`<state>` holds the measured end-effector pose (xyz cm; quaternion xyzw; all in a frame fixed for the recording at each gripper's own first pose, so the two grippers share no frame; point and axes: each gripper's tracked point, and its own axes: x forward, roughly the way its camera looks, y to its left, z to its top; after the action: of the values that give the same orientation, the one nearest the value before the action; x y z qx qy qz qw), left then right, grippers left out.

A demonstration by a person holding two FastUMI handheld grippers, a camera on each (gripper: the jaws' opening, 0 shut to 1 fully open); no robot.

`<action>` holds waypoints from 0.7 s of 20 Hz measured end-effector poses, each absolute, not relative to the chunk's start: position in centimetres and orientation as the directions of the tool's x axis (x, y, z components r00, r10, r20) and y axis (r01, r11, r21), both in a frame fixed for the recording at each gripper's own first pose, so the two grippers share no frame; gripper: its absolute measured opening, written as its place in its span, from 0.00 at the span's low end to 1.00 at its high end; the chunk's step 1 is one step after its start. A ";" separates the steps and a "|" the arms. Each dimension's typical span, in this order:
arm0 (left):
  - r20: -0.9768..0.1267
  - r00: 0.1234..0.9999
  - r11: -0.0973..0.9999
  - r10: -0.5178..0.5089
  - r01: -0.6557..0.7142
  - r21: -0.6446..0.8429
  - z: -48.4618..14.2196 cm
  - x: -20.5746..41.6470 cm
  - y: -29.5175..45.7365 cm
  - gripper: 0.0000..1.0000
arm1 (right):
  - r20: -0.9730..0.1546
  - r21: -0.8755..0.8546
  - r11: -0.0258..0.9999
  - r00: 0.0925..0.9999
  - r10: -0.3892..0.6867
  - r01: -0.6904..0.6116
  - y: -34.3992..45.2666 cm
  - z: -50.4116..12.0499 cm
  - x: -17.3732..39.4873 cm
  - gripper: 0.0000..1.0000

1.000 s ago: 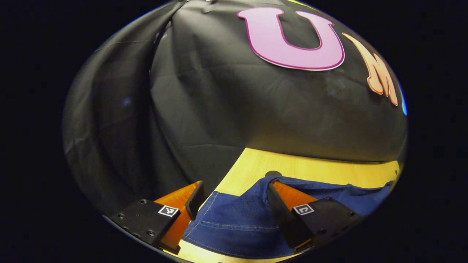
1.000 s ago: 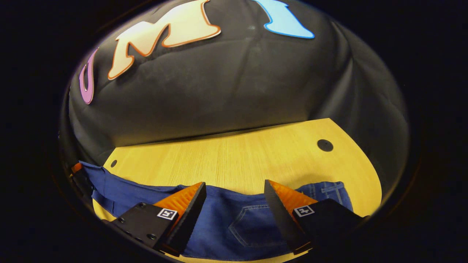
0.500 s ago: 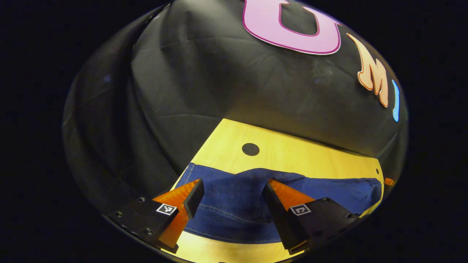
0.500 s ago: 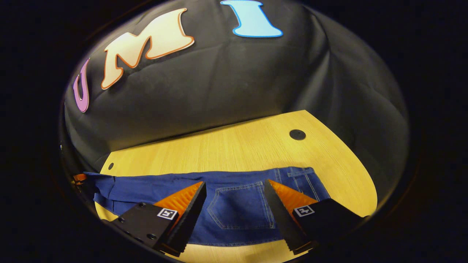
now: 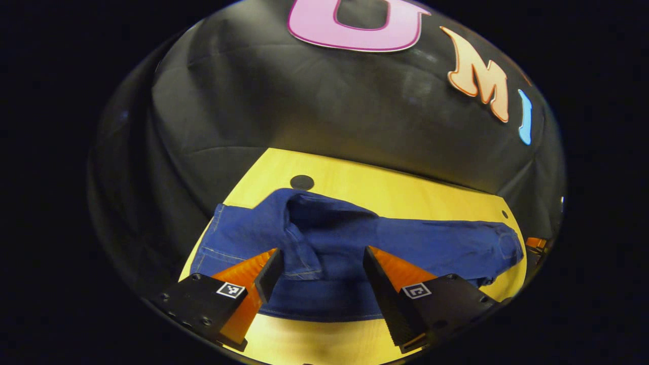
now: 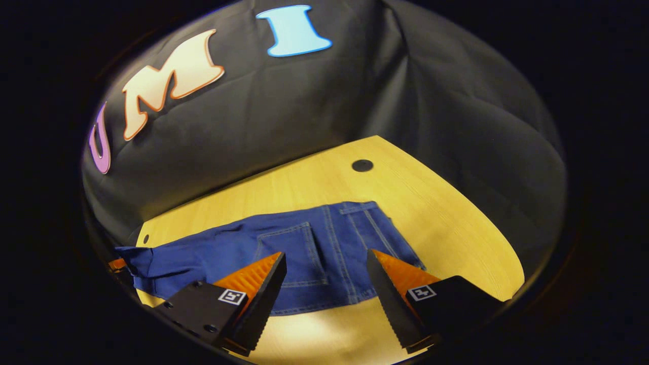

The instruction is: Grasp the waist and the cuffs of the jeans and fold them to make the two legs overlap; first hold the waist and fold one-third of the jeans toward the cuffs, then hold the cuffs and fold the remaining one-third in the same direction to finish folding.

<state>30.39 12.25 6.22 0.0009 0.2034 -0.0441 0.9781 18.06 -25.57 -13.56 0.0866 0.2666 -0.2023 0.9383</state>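
Where the jeans [image 5: 355, 243] lie, spread lengthwise across the wooden table [image 5: 405, 192], you have one long blue band of denim, folded along its length with the legs stacked. In the left gripper view the cuff end [image 5: 228, 238] sits at the left, its stitched hems showing, and a raised fold of cloth bunches up near the middle. The far end of the band runs off to the right, toward the table's edge.

In the right gripper view the same jeans [image 6: 284, 253] show the waist end [image 6: 365, 223] at the right, with a back pocket [image 6: 294, 253] facing up and belt loops along the waistband. The leg part trails away to the left and ends in a crumpled lump near the table's left rim.

Your left gripper [image 5: 319, 263] hangs above the near edge of the denim, its two fingers spread wide apart with nothing between them. No finger touches the cloth as far as you can tell; bare table shows below the near hem.

Your right gripper [image 6: 327, 266] is likewise parted wide and holds nothing. It hangs over the near edge of the waist end, with the pocket visible in the gap between the fingers.

A round dark hole [image 5: 302, 182] marks the table just beyond the cuff end; another such hole [image 6: 362, 165] lies beyond the waistband, well apart from it.
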 end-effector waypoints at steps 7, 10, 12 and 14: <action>-0.357 0.928 0.994 -0.104 0.112 0.001 7.3 24.6 9.0 0.96 | -0.613 0.091 0.842 0.697 -0.373 0.532 -30.7 -17.5 14.8 0.99; -0.327 0.938 0.993 -0.116 0.106 -0.048 8.4 21.5 7.3 0.96 | -0.617 0.146 0.818 0.697 -0.365 0.557 -32.0 -18.3 15.0 0.99; -0.305 0.946 0.993 -0.113 0.098 -0.063 9.1 19.6 7.3 0.96 | -0.621 0.188 0.798 0.699 -0.355 0.573 -33.0 -18.5 15.1 0.99; -0.289 0.953 0.995 -0.090 0.076 -0.059 9.9 17.7 7.6 0.96 | -0.620 0.229 0.781 0.705 -0.343 0.581 -33.7 -18.6 15.9 0.94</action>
<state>17.66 7.64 9.93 -0.0237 0.1472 -0.0422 0.9879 15.95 -33.74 -18.62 0.2087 0.2853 -0.2567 0.8995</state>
